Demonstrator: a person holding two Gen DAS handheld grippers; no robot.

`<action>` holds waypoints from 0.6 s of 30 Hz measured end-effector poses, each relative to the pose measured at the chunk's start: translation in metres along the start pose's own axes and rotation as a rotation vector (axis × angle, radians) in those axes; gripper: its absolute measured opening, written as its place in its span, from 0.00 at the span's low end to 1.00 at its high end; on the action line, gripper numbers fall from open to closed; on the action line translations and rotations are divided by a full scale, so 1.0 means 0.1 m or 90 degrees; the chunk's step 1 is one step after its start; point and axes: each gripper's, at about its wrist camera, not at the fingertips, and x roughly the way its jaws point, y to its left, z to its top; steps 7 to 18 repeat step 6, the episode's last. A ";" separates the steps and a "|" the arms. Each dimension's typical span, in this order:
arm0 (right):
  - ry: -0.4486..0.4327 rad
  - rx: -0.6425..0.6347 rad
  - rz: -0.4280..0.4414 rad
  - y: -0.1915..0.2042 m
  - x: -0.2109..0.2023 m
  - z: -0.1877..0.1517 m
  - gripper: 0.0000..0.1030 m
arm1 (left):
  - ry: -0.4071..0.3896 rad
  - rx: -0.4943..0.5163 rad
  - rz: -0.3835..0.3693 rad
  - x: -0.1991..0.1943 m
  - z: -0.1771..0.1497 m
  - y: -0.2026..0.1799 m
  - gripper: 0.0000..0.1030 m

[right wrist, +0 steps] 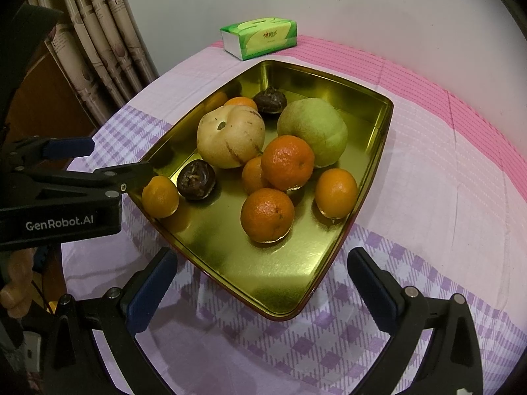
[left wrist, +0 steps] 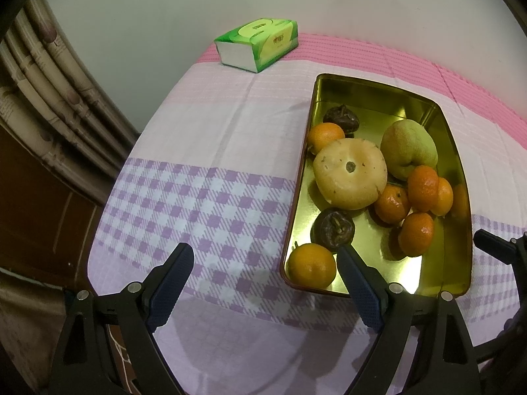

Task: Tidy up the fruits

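Observation:
A gold metal tray [left wrist: 378, 95] [right wrist: 250, 276] on the checked cloth holds all the fruit: several oranges [right wrist: 267, 214] [left wrist: 312, 265], a pale yellow melon [left wrist: 349, 172] [right wrist: 230, 135], a green pear [left wrist: 409, 148] [right wrist: 313, 131] and two dark wrinkled fruits [left wrist: 332, 229] [right wrist: 196, 180]. My left gripper [left wrist: 265, 273] is open with nothing between its fingers, at the tray's near left corner, its right finger [left wrist: 359, 283] over the rim. My right gripper [right wrist: 262, 279] is open and empty over the tray's near corner. The left gripper [right wrist: 98, 161] also shows at the tray's left edge.
A green tissue pack [left wrist: 257, 44] [right wrist: 260, 38] lies at the far edge by the white wall. Curtains [left wrist: 49, 82] hang at the left past the table's edge. Bare checked cloth [left wrist: 184, 191] lies left of the tray, and pink cloth [right wrist: 444, 171] to its right.

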 end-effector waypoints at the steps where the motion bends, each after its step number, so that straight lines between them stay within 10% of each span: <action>1: 0.000 0.000 0.000 0.00 0.00 0.00 1.00 | -0.001 -0.001 0.000 0.00 0.00 0.00 0.86; 18: -0.001 0.000 0.001 0.01 -0.01 0.00 0.99 | 0.002 -0.004 -0.001 0.02 0.00 0.00 0.86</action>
